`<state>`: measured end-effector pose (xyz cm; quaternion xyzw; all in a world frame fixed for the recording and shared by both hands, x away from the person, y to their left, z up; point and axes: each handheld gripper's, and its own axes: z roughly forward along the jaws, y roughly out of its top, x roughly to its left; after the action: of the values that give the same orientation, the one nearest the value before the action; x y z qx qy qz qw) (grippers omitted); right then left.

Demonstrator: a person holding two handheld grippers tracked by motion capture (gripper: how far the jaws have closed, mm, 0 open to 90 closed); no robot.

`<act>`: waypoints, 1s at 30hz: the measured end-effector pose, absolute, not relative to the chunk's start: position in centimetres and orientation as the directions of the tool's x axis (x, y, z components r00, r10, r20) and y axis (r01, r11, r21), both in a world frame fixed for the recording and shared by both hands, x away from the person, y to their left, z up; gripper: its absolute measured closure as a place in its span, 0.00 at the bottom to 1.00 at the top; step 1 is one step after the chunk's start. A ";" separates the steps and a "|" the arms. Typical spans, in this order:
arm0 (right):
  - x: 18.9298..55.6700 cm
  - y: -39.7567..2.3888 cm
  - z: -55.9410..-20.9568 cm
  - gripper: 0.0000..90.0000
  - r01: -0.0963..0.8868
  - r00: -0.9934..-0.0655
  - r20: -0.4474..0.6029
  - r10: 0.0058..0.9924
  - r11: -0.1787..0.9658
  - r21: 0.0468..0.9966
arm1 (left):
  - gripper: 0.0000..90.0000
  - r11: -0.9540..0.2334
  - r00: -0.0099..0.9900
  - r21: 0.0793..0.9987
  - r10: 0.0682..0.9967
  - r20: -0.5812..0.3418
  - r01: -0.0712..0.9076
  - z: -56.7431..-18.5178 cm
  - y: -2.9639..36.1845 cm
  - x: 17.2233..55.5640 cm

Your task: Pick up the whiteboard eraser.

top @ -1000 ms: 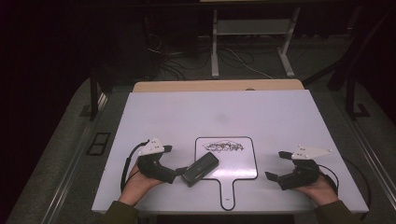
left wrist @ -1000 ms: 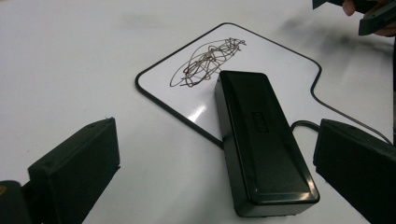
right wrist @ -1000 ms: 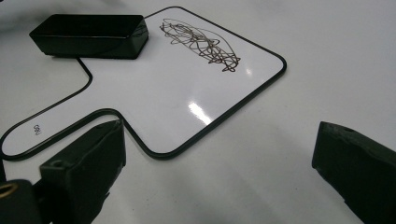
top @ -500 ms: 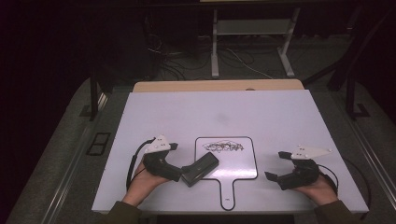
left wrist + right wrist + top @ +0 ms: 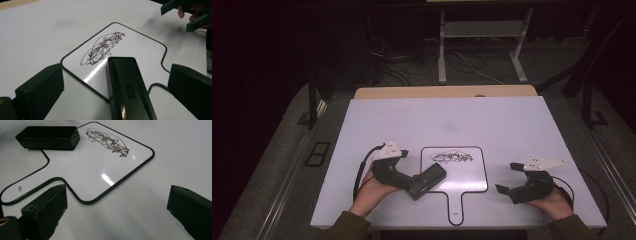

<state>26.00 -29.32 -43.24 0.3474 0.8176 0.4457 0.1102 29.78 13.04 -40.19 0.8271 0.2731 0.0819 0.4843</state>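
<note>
Dark floor with loose cables and a metal stand surrounds a white table, and on its near middle lies a small paddle-shaped whiteboard with a black rim, a short handle toward the person and a dark scribble near its far edge. At the near left, the left gripper has its jaws spread wide on either side of a black eraser, which lies across the board's near-left corner, partly on the board and partly on the table, without the jaws visibly touching it. At the near right, well apart from the board, the right gripper rests low over the table with its jaws also spread and nothing between them.
</note>
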 end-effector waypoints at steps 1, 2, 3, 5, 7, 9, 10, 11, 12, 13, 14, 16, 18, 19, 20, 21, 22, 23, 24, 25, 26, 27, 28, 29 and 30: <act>26.0 -29.3 -43.3 0.02 0.468 -0.735 0.128 0.666 0.362 0.807 | 0.00 -0.378 0.837 0.847 0.532 -0.131 0.373 -40.1 12.9 29.8; 26.0 -29.3 -43.3 0.02 0.465 -0.738 0.126 0.663 0.364 0.807 | 0.00 -0.380 0.838 0.847 0.531 -0.130 0.372 -40.1 12.7 29.9; 26.0 -29.2 -43.3 0.02 0.467 -0.738 0.129 0.662 0.364 0.806 | 0.00 -0.385 0.839 0.845 0.528 -0.127 0.371 -40.0 12.6 29.9; 26.0 -29.2 -43.4 0.02 0.468 -0.740 0.130 0.660 0.366 0.804 | 0.00 -0.386 0.840 0.846 0.528 -0.125 0.369 -40.0 12.2 30.0; 26.1 -29.2 -43.4 0.02 0.464 -0.744 0.130 0.656 0.366 0.807 | 0.00 -0.388 0.839 0.845 0.530 -0.123 0.369 -39.9 12.1 30.1; 26.2 -29.1 -43.4 0.02 0.463 -0.748 0.135 0.650 0.364 0.808 | 0.00 -0.387 0.840 0.846 0.528 -0.122 0.366 -39.8 11.7 30.2; 26.2 -29.1 -43.5 0.02 0.462 -0.750 0.139 0.647 0.362 0.809 | 0.00 -0.387 0.840 0.846 0.528 -0.122 0.366 -39.8 11.7 30.2; 26.2 -29.1 -43.5 0.02 0.463 -0.753 0.143 0.643 0.363 0.809 | 0.00 -0.392 0.841 0.844 0.528 -0.119 0.366 -39.8 11.4 30.3; 26.2 -29.0 -43.5 0.02 0.465 -0.754 0.146 0.640 0.365 0.806 | 0.00 -0.393 0.840 0.843 0.529 -0.120 0.368 -39.8 11.2 30.4; 26.2 -29.0 -43.6 0.02 0.461 -0.761 0.142 0.633 0.373 0.805 | 0.00 -0.393 0.840 0.843 0.529 -0.120 0.368 -39.8 11.2 30.4; 26.2 -29.0 -43.6 0.02 0.461 -0.761 0.142 0.633 0.373 0.805 | 0.00 -0.388 0.838 0.845 0.533 -0.121 0.369 -39.8 11.0 30.4; 26.2 -28.9 -43.7 0.02 0.461 -0.767 0.143 0.625 0.382 0.801 | 0.00 -0.394 0.836 0.842 0.536 -0.115 0.368 -39.9 10.6 30.4; 26.3 -28.8 -43.8 0.02 0.462 -0.769 0.146 0.623 0.383 0.800 | 0.00 -0.397 0.836 0.841 0.537 -0.112 0.368 -40.0 10.3 30.4; 26.3 -28.8 -43.8 0.02 0.462 -0.769 0.146 0.623 0.383 0.800 | 0.01 -0.397 0.836 0.841 0.537 -0.112 0.368 -40.0 10.3 30.4; 26.3 -28.8 -43.8 0.02 0.462 -0.769 0.145 0.623 0.383 0.800 | 0.01 -0.397 0.836 0.841 0.537 -0.111 0.367 -40.0 10.3 30.3; 26.3 -28.7 -43.9 0.02 0.462 -0.771 0.146 0.620 0.385 0.799 | 0.02 -0.401 0.837 0.840 0.536 -0.108 0.365 -40.1 10.1 30.3; 26.3 -28.7 -43.9 0.02 0.462 -0.771 0.145 0.620 0.389 0.797 | 0.02 -0.401 0.837 0.840 0.536 -0.108 0.365 -40.1 10.1 30.3; 26.3 -28.6 -43.9 0.02 0.463 -0.770 0.142 0.622 0.392 0.795 | 0.03 -0.413 0.836 0.834 0.540 -0.100 0.367 -40.3 9.9 30.2; 26.3 -28.6 -43.9 0.02 0.463 -0.770 0.139 0.623 0.395 0.793 | 0.03 -0.413 0.836 0.834 0.540 -0.100 0.367 -40.3 9.9 30.2; 26.2 -28.6 -43.9 0.02 0.461 -0.770 0.136 0.624 0.396 0.794 | 0.04 -0.425 0.833 0.824 0.544 -0.098 0.374 -40.5 9.6 30.1; 26.2 -28.5 -44.0 0.02 0.461 -0.769 0.134 0.625 0.398 0.793 | 0.05 -0.434 0.834 0.819 0.544 -0.094 0.375 -40.6 9.5 30.0; 26.2 -28.6 -44.0 0.02 0.464 -0.767 0.135 0.627 0.398 0.791 | 0.06 -0.443 0.834 0.815 0.545 -0.086 0.374 -40.6 9.3 30.0; 26.2 -28.5 -44.0 0.02 0.468 -0.766 0.138 0.628 0.398 0.789 | 0.07 -0.450 0.834 0.810 0.545 -0.085 0.376 -40.7 9.2 29.9; 26.2 -28.5 -44.0 0.02 0.468 -0.766 0.135 0.629 0.402 0.787 | 0.08 -0.456 0.835 0.806 0.544 -0.083 0.377 -40.9 9.1 29.8; 26.2 -28.5 -44.1 0.02 0.469 -0.765 0.133 0.630 0.403 0.786 | 0.09 -0.467 0.837 0.800 0.542 -0.077 0.376 -41.0 9.1 29.8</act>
<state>26.18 -28.52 -44.07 0.3298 0.8326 0.4354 0.0924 29.77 9.06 -41.01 0.8511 0.2699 0.0942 0.4403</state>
